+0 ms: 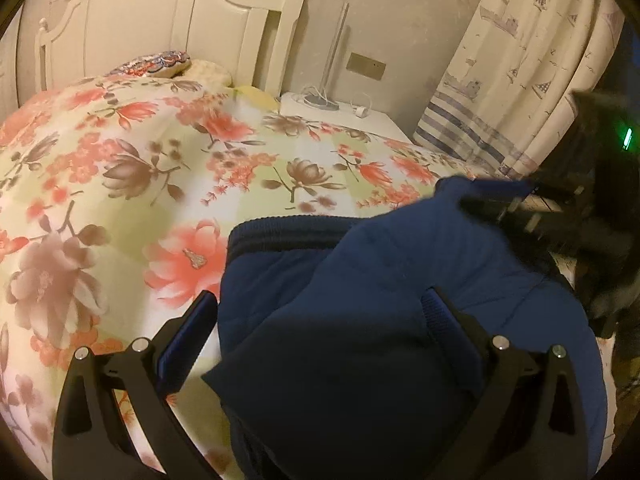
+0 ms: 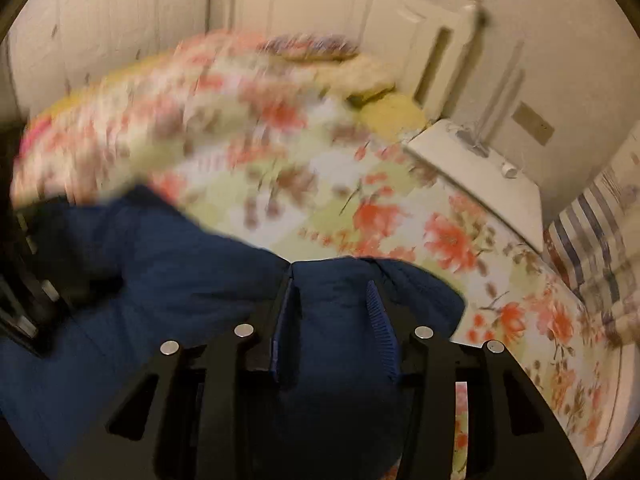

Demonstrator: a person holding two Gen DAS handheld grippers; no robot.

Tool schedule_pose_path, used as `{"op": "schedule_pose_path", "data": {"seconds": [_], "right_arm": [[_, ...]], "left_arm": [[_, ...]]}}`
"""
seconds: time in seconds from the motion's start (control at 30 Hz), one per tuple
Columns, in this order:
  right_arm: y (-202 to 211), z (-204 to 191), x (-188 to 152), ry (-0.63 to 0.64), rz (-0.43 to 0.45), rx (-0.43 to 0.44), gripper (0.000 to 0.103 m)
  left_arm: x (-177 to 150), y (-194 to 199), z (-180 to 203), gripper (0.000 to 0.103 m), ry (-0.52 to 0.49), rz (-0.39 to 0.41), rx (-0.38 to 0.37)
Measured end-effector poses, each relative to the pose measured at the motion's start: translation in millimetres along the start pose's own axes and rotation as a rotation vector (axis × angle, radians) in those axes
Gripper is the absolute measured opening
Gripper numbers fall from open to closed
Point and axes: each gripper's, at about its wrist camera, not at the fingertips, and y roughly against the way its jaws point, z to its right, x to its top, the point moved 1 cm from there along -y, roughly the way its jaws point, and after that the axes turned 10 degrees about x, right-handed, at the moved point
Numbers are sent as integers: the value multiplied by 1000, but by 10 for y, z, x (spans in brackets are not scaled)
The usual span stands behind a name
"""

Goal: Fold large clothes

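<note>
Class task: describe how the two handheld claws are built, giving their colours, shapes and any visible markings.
Both are matte black. The left claw has two angular black fingers with silver round pins at the joints and blue ribbed pads. The right claw matches: black linkage arms with slot cut-outs, silver pins, blue ribbed pads. A green light glows on its body.

Garment (image 1: 380, 280) navy blue, darker ribbed band at edge. Bedspread (image 1: 132, 184) pale green/white, coral-red and brown flower print. Headboard (image 1: 132, 36) cream-white. Curtain (image 1: 532, 60) cream, blue-grey sailboat print, blue stripes low down. Nightstand (image 1: 360, 120) white. Wall plate (image 1: 366, 67) tan. Gripper fingers (image 1: 188, 340) black, blue pads.
</note>
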Motion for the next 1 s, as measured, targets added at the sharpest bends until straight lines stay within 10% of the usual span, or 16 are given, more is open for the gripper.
{"op": "schedule_pose_path", "data": {"seconds": [0.37,0.5,0.57,0.63,0.87,1.0], "right_arm": [[-208,12,-5,-5,-71,-70,46],[143,-291,81,28,57,11,46],[-43,-425,16,73,-24,51,46],[-353,-451,-113,107,-127,41,46],[-126,-427,-79,79,-86,25,46],[137,-665,56,108,0,72,46]], "left_arm": [[-17,20,-59,101,38,6,2],[-20,82,-50,101,30,20,42],[-22,107,-39,101,23,22,61],[-28,181,3,101,0,28,119],[-216,989,90,101,-109,122,387],[-549,1633,176,101,-187,187,418]]}}
